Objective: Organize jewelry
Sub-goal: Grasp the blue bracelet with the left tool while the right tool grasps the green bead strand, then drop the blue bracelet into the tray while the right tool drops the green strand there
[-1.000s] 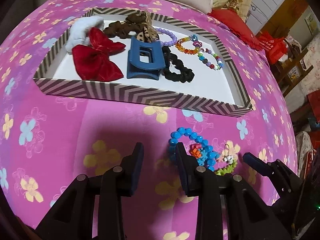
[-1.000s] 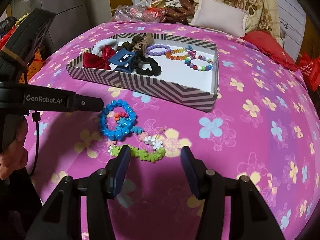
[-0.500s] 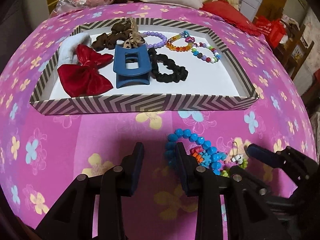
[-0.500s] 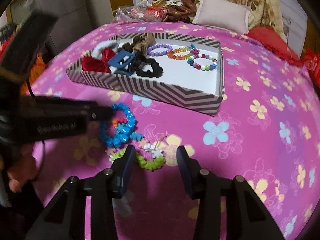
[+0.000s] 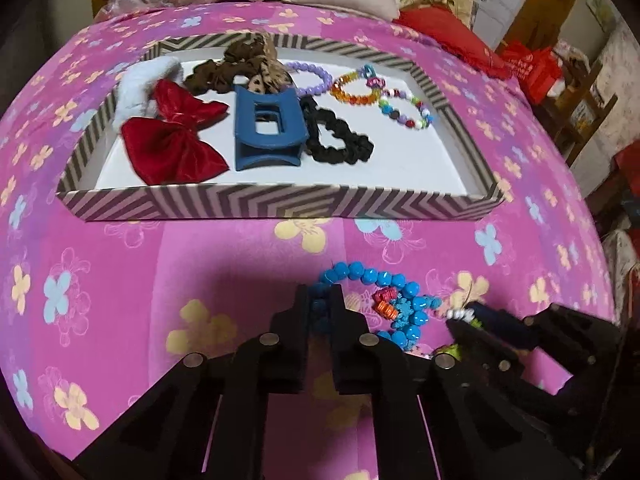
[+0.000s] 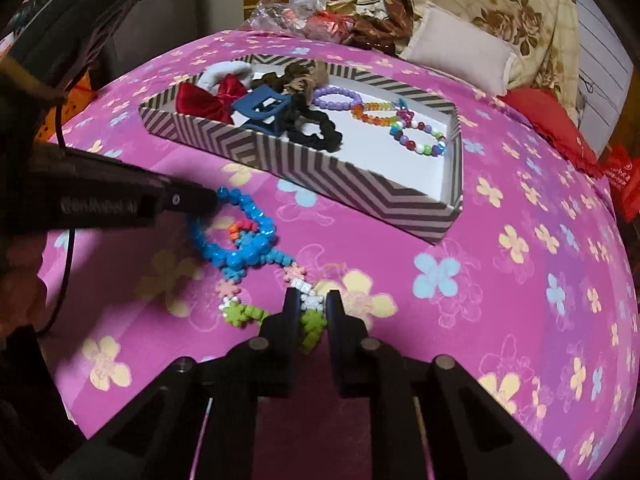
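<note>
Two bracelets lie tangled together on the pink flowered bedspread (image 5: pixel 240 264), just in front of the striped tray (image 5: pixel 280 200), and each is pinched by one pair of tongs. The left tongs (image 5: pixel 320 300) are closed on the near-left side of the blue bead bracelet (image 5: pixel 376 280), whose loop curves away to the right of the fingertips and carries a small orange and red charm (image 5: pixel 386 302) inside it. In the right wrist view the same blue bead bracelet (image 6: pixel 240 236) rests on the cover with the left tongs (image 6: pixel 200 200) reaching in from the left and meeting its far-left beads. The right tongs (image 6: pixel 313 308) are closed on the green and white flower bracelet (image 6: pixel 308 316), gripping the part nearest the camera, while the rest of that string trails left in green pieces and up through pink flowers until it touches the blue beads. From the left wrist view the right tongs (image 5: pixel 468 318) come in from the right, just beside the blue loop. Inside the tray, well apart from both tongs, sit a red bow (image 5: pixel 172 148), a blue claw clip (image 5: pixel 266 136), a black scrunchie (image 5: pixel 336 140), a brown scrunchie (image 5: pixel 236 68), a white fluffy band (image 5: pixel 140 84), a purple bead bracelet (image 5: pixel 310 78), an orange bead bracelet (image 5: pixel 356 88) and a multicoloured bead bracelet (image 5: pixel 406 110).
</note>
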Available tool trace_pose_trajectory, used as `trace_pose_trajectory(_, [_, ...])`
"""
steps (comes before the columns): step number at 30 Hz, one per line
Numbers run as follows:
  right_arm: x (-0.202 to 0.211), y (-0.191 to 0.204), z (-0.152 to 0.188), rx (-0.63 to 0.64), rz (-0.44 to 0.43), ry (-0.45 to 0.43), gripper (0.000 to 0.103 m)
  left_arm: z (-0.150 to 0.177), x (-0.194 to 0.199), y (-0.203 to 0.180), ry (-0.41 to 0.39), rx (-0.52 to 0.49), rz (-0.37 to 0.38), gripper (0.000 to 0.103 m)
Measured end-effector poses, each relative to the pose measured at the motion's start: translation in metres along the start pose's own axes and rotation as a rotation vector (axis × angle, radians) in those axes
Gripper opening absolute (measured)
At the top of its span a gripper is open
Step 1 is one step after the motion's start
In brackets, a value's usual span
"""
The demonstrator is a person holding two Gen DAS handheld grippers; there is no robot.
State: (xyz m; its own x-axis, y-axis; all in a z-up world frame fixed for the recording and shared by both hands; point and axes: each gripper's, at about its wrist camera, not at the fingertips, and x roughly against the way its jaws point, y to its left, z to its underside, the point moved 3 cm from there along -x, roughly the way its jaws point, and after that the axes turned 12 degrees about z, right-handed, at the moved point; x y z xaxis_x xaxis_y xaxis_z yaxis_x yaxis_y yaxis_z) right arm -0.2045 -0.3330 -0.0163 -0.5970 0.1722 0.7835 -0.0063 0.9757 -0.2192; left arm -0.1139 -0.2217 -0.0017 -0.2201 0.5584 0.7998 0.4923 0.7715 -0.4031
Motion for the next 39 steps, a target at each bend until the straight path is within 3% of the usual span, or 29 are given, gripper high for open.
trace_pose_trajectory(9, [0.039,-0.021,-0.017,-0.066,-0.019,-0.085,0.013,-0.009,0.039,0.003,-0.079,-0.002,0.012,0.01])
trace_pose_trajectory(25, [0.075,-0.042,-0.05,-0.079,-0.024,-0.174,0.013,-0.03,0.078,-0.018,-0.143,-0.055,0.009,0.01])
trace_pose_trajectory(39, [0.07,-0.072,-0.102,-0.122,-0.018,-0.21,0.013,-0.075,0.085,-0.041,-0.185,-0.089,-0.003,0.01])
